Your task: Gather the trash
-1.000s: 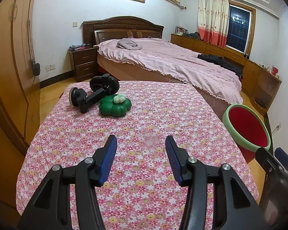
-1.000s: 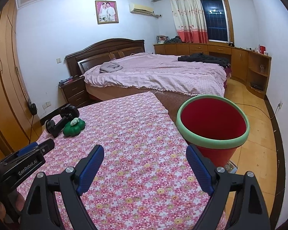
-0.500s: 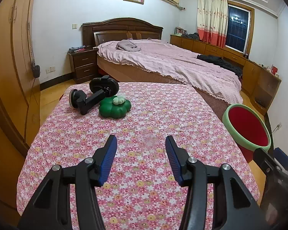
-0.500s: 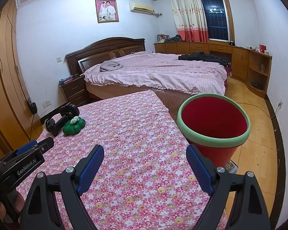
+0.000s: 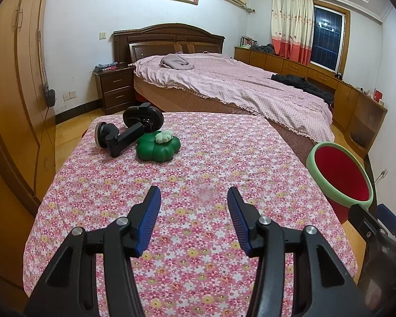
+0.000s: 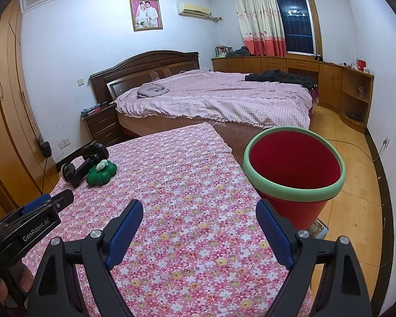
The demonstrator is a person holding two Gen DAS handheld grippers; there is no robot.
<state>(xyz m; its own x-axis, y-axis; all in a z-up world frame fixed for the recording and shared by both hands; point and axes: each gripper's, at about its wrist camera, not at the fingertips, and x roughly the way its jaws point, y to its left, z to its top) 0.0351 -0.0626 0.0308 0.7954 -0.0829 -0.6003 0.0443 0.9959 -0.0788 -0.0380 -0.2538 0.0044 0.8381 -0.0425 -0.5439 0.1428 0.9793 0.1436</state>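
Observation:
A table with a pink floral cloth [image 5: 198, 185] fills the foreground. At its far left lie a green clover-shaped object with a pale top [image 5: 158, 148] and a black suction-cup holder [image 5: 126, 132]; both also show in the right wrist view, the green one [image 6: 101, 175] beside the black one [image 6: 84, 163]. A red bin with a green rim [image 6: 293, 169] stands on the floor off the table's right side, also in the left wrist view [image 5: 340, 177]. My left gripper [image 5: 194, 206] is open and empty over the near table. My right gripper [image 6: 199, 224] is open and empty near the table's right edge.
A bed with a pink cover [image 5: 237, 87] stands behind the table, with a nightstand [image 5: 114, 89] to its left. A wooden wardrobe [image 5: 15, 92] runs along the left wall. Low cabinets [image 6: 330, 79] line the right wall. Wood floor [image 6: 356, 198] surrounds the bin.
Both views have drawn back and risen slightly; the table objects and the bin sit a little lower in frame. Both grippers stay open and empty.

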